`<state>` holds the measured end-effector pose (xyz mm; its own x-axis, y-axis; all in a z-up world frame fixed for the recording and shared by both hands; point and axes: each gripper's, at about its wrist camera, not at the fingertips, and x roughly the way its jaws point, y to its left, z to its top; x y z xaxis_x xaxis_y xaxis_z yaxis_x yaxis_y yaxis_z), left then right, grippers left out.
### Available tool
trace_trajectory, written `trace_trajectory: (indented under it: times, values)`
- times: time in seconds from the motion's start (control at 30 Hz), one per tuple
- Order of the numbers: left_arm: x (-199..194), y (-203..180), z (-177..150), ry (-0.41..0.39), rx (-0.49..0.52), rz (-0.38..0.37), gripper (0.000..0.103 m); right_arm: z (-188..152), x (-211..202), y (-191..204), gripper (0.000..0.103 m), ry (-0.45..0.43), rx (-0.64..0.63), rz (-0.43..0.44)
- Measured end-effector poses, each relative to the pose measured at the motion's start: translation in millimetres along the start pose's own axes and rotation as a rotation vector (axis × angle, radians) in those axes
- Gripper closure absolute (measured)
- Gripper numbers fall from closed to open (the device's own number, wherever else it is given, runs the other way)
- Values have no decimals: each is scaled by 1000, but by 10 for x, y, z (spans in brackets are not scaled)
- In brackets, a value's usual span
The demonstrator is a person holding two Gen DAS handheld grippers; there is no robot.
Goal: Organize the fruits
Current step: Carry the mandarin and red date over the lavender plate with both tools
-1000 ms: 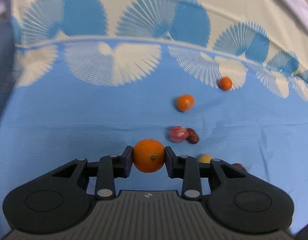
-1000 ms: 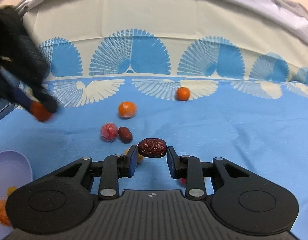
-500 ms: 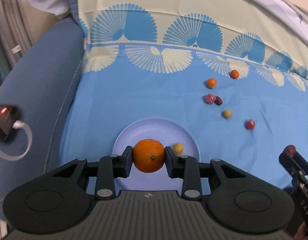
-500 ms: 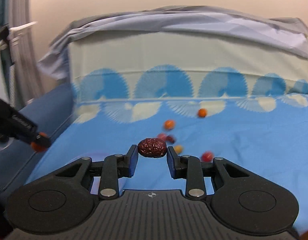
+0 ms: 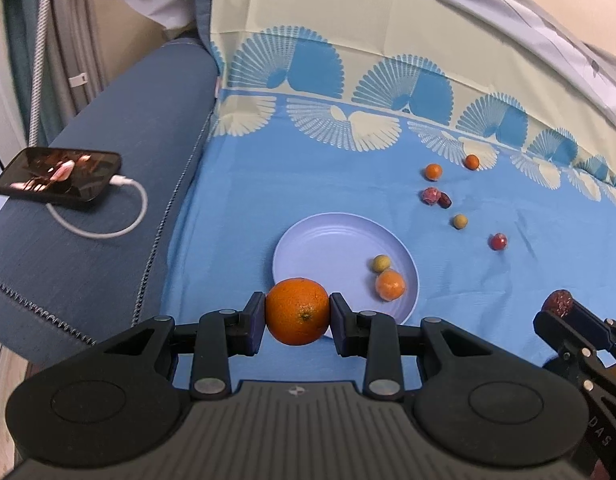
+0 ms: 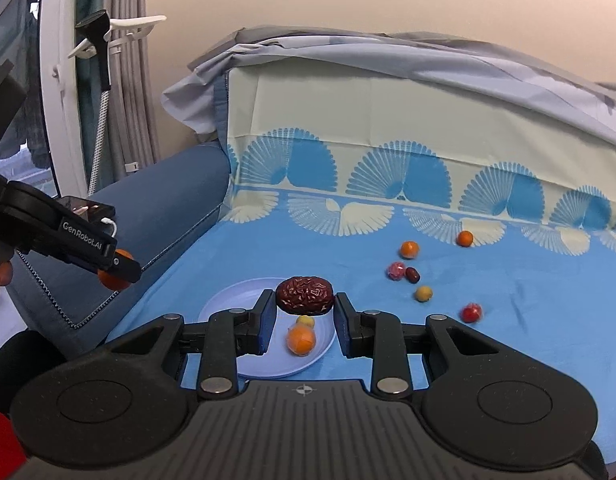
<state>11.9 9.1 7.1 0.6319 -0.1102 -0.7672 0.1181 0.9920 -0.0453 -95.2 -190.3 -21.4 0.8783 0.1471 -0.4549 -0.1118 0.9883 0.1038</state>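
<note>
Both hands are swinging back from the scattered fruit toward the plate (image 5: 308, 236) near the sofa seat's left edge, so two drops are coming. The left gripper (image 5: 298, 312) is clamped on the orange (image 5: 298, 310). The right gripper (image 6: 306, 312) is pinching the red date (image 6: 305, 295). Only the left view is showing the phone (image 5: 60, 176) on the armrest.

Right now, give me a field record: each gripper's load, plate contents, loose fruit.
left gripper: shut on orange
right gripper: shut on red date
plate: small orange fruit, yellow-green fruit
loose on blue cloth: six small fruits, right of and beyond the plate
armrest: phone, cable plugged in
</note>
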Motion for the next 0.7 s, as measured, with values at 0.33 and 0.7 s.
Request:
trace_trajectory:
  times: [0.33, 0.7]
  values:
    - [-24, 145, 18, -12, -39, -10, 66, 13, 0, 115, 70, 10, -37, -3]
    - [100, 89, 84, 4, -21, -34, 66, 51, 71, 136, 70, 22, -49, -8]
